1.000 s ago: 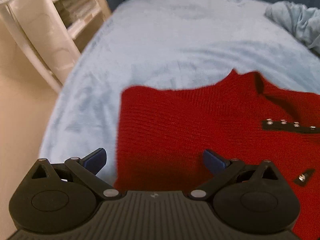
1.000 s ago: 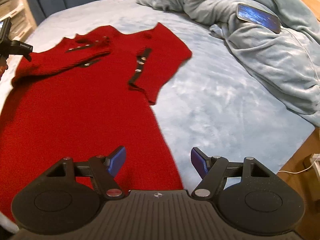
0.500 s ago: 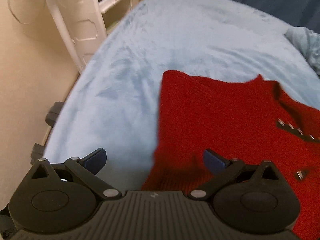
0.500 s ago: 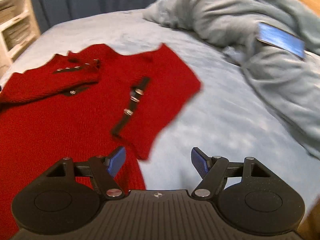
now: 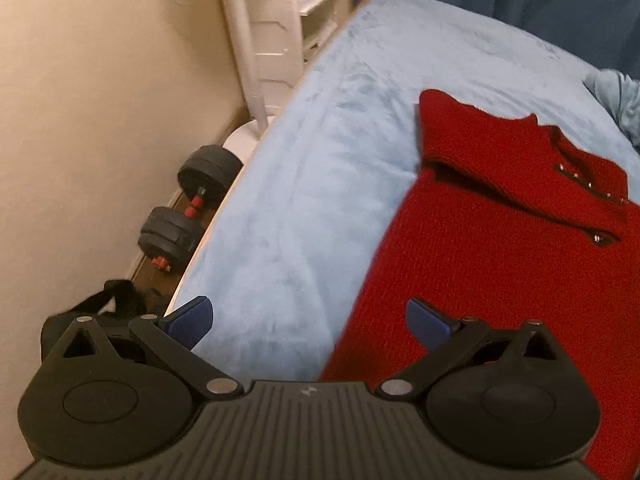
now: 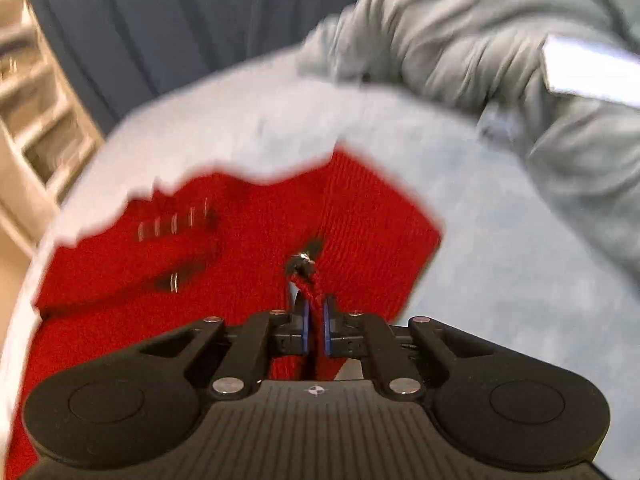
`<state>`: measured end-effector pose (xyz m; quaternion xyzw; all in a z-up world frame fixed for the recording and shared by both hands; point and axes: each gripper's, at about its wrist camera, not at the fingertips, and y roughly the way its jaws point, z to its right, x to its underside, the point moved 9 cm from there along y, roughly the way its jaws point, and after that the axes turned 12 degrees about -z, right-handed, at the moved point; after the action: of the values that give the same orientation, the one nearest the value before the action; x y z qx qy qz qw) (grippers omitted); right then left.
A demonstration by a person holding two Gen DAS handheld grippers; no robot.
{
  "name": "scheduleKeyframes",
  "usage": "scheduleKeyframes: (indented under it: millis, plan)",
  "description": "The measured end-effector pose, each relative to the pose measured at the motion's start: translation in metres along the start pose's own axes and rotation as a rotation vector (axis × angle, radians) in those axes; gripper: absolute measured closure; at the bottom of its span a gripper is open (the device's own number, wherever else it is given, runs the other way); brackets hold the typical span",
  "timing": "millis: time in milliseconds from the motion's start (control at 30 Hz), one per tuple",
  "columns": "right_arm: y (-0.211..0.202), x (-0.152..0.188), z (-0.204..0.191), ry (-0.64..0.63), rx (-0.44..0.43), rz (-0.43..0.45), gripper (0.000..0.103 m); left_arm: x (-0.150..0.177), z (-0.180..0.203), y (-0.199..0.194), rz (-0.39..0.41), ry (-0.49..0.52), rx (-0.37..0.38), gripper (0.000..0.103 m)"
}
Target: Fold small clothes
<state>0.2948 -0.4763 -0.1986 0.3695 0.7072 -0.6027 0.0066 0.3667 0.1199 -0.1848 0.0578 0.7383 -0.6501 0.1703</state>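
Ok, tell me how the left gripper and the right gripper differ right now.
Jaws: the left gripper stands wide open; the right gripper has just closed, its jaws nearly together.
Load: the left gripper holds nothing; the right gripper pinches a fold of the red sweater.
Place: the left gripper hangs over the sweater's edge and the blue bed cover; the right gripper is over the sweater itself.
Both have black bodies and blue pads.

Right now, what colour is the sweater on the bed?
Red knit sweater, with dark studded straps; clearest in the left wrist view.
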Motion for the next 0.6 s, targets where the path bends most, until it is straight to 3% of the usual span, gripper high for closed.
scheduleKeyframes:
  millis: [100, 200, 333, 433, 500, 600]
  plan:
    - [-0.032, -0.041, 0.029, 0.046, 0.051, 0.081, 0.097, 0.004, 0.008, -0.01, -0.009, -0.007, 0.052, 0.0]
    - [-0.066, -0.086, 0.06, 0.09, 0.146, 0.19, 0.097, 0.005, 0.021, -0.023, 0.018, 0.024, 0.057, 0.0]
    - [-0.105, -0.149, 0.103, 0.144, 0.33, 0.32, 0.097, 0.007, 0.037, -0.033, 0.029, 0.06, 0.065, 0.0]
    - [-0.126, -0.162, 0.139, 0.252, 0.432, 0.364, 0.097, 0.006, 0.043, -0.03, 0.024, 0.065, 0.056, 0.0]
    - [-0.123, -0.165, 0.152, 0.277, 0.456, 0.353, 0.097, 0.006, 0.046, -0.026, 0.012, 0.07, 0.056, 0.0]
    - [-0.088, -0.152, 0.159, 0.21, 0.522, 0.247, 0.097, 0.008, 0.05, -0.017, -0.013, 0.07, 0.052, 0.0]
